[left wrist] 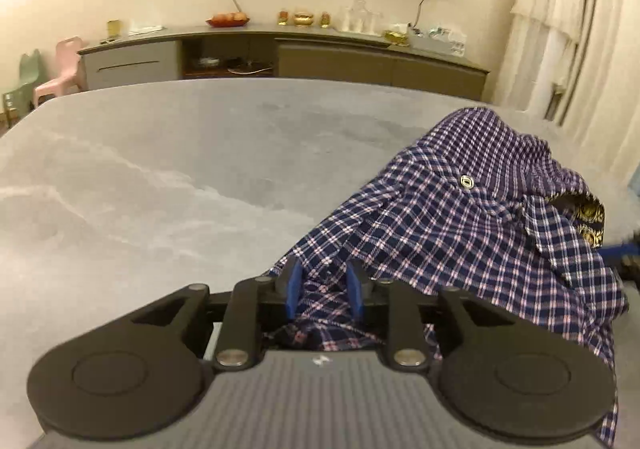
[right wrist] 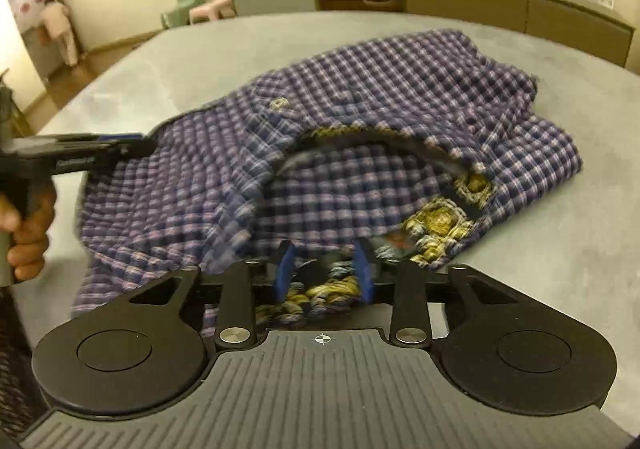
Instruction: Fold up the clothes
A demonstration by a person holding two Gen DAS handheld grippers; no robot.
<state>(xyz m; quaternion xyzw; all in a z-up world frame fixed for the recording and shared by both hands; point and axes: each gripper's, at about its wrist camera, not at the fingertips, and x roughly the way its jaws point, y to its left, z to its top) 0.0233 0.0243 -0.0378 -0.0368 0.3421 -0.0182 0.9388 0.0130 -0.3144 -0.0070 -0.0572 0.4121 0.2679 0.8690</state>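
Because the crumpled navy-and-pink checked cotton shirt (right wrist: 360, 97) is heaped at three o'clock on the grey marble-look table (left wrist: 160, 169), with the left gripper (left wrist: 325, 291) pinching checked cloth and the right gripper (right wrist: 325, 273) clamping its gold-patterned lining, uneven pulling could bunch it further.

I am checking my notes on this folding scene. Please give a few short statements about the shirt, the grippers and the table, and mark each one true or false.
1. The blue-and-white checked cotton shirt lies crumpled on the grey marbled table. True.
2. The shirt is already folded into a neat rectangle. False: it is bunched and not yet folded.
3. The left gripper has checked fabric between its blue fingers. True.
4. The right gripper hangs clear of the shirt. False: gold-patterned lining sits between its fingers.
5. A red plastic chair stands behind the table. False: the small pink plastic chair and small green plastic chair do.
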